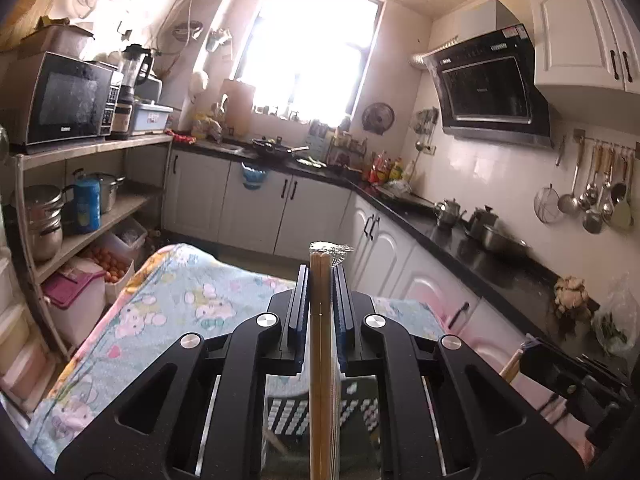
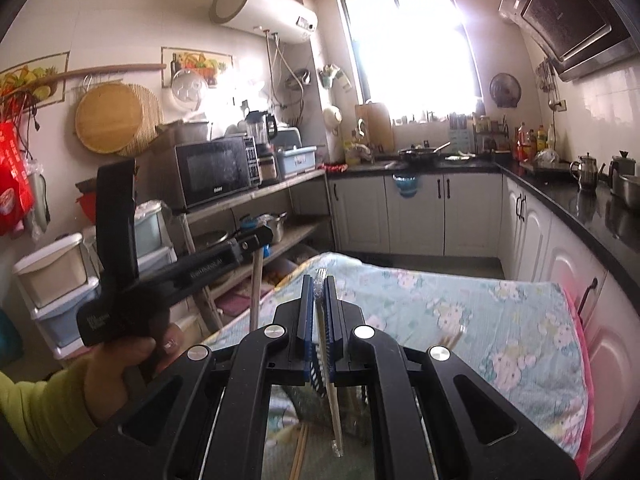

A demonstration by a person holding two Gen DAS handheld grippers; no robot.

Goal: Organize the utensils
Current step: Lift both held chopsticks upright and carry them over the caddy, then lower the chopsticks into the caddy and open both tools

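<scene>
My left gripper (image 1: 320,270) is shut on a pair of wooden chopsticks in a clear plastic sleeve (image 1: 320,340); they stand upright between the blue pads and stick out above the tips. My right gripper (image 2: 319,284) is shut on another thin clear-wrapped utensil (image 2: 332,400), which runs down between the jaws; its type is unclear. Both are held above a table with a floral cloth (image 2: 480,320). More chopsticks (image 2: 300,452) lie on the cloth below the right gripper. The left gripper shows in the right wrist view (image 2: 256,236), held by a hand at the left.
Black kitchen counter (image 1: 480,256) with kettles and pots runs along the right. Shelf rack (image 1: 100,200) with microwave and pots stands at the left. White cabinets (image 2: 440,216) lie beyond the table. Hanging ladles (image 1: 592,200) are on the right wall.
</scene>
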